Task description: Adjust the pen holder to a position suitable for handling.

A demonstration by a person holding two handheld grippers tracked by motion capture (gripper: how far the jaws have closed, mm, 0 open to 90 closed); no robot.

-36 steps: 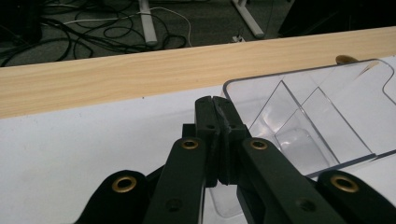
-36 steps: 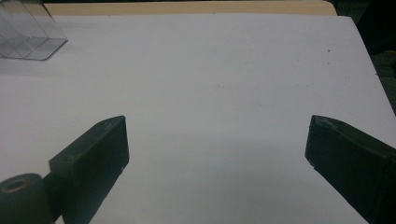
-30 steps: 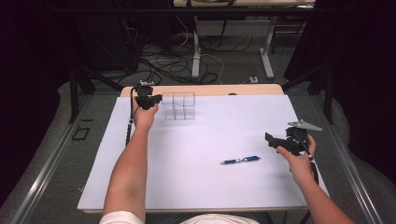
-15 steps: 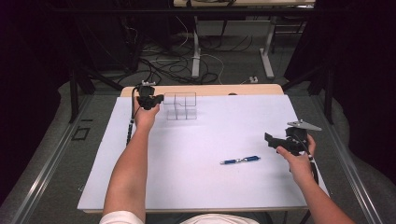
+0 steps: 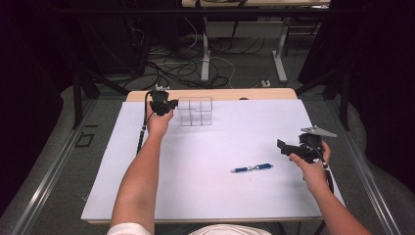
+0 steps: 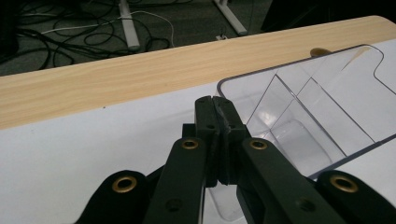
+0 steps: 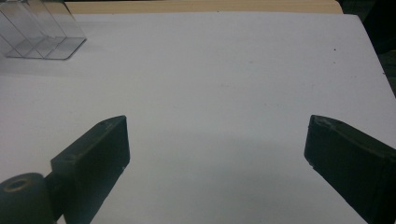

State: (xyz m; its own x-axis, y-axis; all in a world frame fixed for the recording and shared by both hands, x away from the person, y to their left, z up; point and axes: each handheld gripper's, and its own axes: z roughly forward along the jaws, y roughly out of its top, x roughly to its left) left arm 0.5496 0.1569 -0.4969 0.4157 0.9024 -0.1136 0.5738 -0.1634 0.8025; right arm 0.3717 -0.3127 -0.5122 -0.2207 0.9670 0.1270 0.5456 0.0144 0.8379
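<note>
While its fingers pinch together at the clear plastic compartment box's [image 5: 195,111] near edge, perhaps steadying it, the left gripper [image 6: 215,108] grips nothing I can confirm; the right gripper [image 5: 285,147], fingers wide and empty, hovers right of the box beside a blue pen [image 5: 252,168].

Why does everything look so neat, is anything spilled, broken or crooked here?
Nothing stands out. The clear organizer stands upright near the table's far edge, intact, and the blue pen simply lies loose on the white sheet.
</note>
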